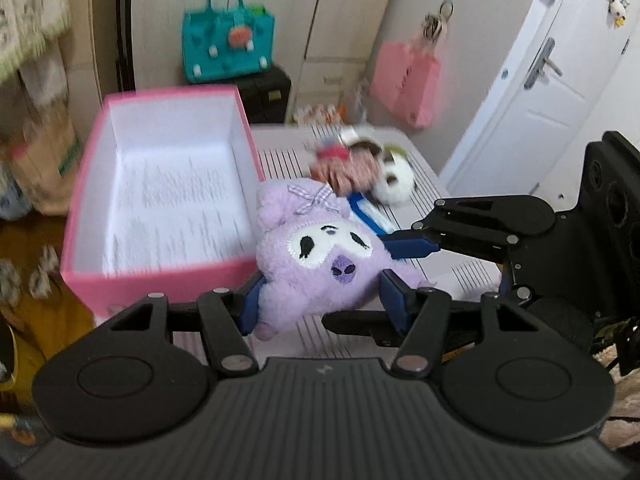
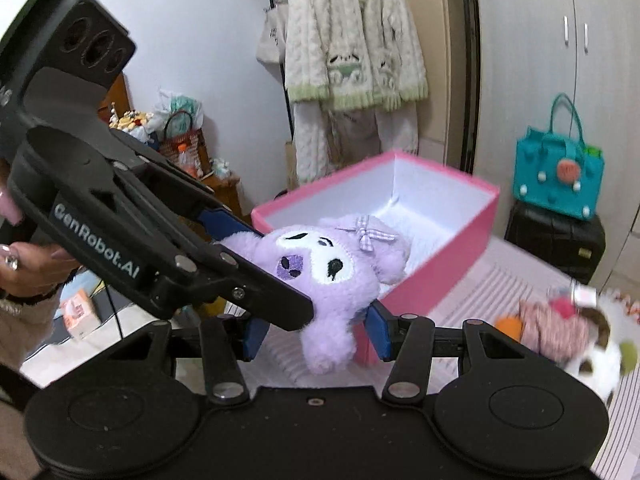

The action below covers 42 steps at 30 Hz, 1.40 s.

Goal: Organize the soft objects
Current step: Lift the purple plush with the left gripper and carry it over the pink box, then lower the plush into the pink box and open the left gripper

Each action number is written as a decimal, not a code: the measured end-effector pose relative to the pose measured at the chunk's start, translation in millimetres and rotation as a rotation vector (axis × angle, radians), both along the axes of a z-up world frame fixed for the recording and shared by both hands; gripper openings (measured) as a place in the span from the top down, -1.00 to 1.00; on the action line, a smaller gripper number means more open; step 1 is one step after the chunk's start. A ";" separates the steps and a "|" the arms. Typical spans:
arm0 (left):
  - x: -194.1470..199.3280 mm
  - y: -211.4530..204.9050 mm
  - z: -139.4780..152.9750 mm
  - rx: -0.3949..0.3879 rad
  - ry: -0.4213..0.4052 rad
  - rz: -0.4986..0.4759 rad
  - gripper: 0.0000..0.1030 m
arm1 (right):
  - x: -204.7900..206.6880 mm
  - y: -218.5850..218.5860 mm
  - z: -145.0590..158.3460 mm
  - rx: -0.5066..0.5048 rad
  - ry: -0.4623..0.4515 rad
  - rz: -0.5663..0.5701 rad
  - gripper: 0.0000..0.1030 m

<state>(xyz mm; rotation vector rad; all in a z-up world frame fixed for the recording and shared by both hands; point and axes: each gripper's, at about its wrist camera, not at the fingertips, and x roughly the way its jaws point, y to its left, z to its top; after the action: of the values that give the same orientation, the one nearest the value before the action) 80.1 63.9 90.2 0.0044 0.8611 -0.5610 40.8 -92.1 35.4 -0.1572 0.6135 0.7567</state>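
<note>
Fuzzy purple plush (image 1: 320, 256) with checked bow, lifted clear of the striped cloth, beside rectangular pink cardboard box (image 1: 168, 184), pinched between blue pads of left gripper (image 1: 320, 300) and right gripper (image 2: 316, 332), knitted plush pile (image 1: 360, 168) beyond.

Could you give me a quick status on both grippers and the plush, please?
Left gripper and right gripper both shut on purple plush, held aloft. Pink box open beside it. More soft toys on table; nothing blocking.
</note>
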 end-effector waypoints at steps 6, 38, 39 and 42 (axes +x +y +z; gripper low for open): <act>46.3 19.0 0.0 -0.046 -0.013 0.037 -0.14 | 41.4 12.4 5.3 0.001 -0.036 0.005 -0.11; 274.1 50.5 -109.5 -0.161 0.395 0.202 -0.13 | 251.8 78.1 -62.6 -0.284 0.128 -0.129 -0.04; 275.3 50.3 -110.4 -0.174 0.399 0.202 -0.13 | 253.4 78.5 -61.6 -0.293 0.132 -0.135 -0.04; 276.5 53.0 -112.8 -0.209 0.401 0.213 -0.11 | 256.0 79.1 -58.1 -0.290 0.147 -0.146 -0.04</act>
<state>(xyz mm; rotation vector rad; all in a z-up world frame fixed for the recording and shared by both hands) 356.6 116.9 -22.6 -0.3976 1.1716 -0.4549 296.8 -13.0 -22.7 -0.3215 0.8645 0.5389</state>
